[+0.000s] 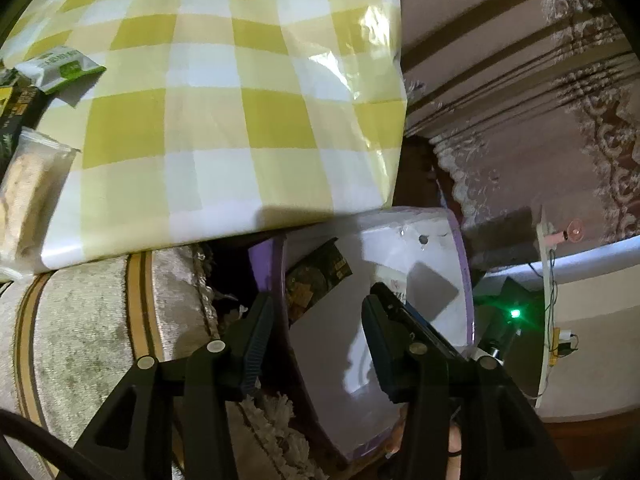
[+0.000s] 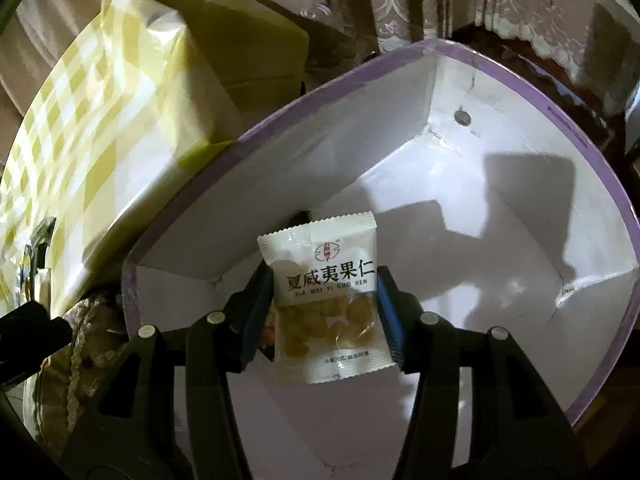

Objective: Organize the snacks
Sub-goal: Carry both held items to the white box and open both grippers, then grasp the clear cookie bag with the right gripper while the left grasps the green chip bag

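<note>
My right gripper is shut on a white macadamia nut packet and holds it over the inside of a white box with a purple rim. In the left wrist view my left gripper is open, its fingers either side of the near wall of the same box. A dark snack packet lies inside that box. More snacks lie at the left on the yellow checked cloth: a green-and-white packet, a dark packet and a clear cracker packet.
The cloth covers a table above a beige patterned sofa arm. Patterned carpet lies to the right. A device with a green light and a thin white board with wires stand at the right.
</note>
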Tool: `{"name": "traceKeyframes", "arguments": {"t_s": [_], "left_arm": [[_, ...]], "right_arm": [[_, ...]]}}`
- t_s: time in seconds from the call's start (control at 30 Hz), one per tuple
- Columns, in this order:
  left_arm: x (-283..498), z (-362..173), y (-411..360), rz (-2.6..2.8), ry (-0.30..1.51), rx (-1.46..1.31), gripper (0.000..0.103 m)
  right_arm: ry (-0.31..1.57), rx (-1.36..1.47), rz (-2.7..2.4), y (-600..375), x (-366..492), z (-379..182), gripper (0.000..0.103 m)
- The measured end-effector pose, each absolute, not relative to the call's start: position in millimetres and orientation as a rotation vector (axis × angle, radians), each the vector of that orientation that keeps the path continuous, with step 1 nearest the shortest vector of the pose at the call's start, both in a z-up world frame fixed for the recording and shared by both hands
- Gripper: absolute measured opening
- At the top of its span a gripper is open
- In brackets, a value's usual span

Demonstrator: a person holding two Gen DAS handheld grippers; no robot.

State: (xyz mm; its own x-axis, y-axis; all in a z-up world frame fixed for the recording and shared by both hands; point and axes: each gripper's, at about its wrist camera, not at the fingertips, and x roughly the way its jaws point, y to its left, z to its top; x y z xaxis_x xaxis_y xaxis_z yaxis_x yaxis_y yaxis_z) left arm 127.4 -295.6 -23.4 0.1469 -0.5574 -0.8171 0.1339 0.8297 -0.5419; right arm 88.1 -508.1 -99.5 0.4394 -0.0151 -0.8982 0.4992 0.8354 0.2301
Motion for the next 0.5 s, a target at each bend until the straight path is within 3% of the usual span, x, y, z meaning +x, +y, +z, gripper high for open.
{"name": "traceKeyframes", "arguments": {"t_s": [0.3, 0.4, 0.5], "left_arm": [[125, -12, -275, -0.477, 1.261, -0.437, 0.052], [124, -6, -255, -0.432, 1.222, -0.439, 0.061], [124, 0, -233, -0.382, 1.181, -0.440, 0.063]], "right_arm": [[1.090, 0.497, -0.354, -507, 90, -100, 0.061], [1.077, 0.488, -0.339, -502, 91, -92, 0.062], [1.061, 0.453, -0.307, -490, 94, -77, 0.064]]}}
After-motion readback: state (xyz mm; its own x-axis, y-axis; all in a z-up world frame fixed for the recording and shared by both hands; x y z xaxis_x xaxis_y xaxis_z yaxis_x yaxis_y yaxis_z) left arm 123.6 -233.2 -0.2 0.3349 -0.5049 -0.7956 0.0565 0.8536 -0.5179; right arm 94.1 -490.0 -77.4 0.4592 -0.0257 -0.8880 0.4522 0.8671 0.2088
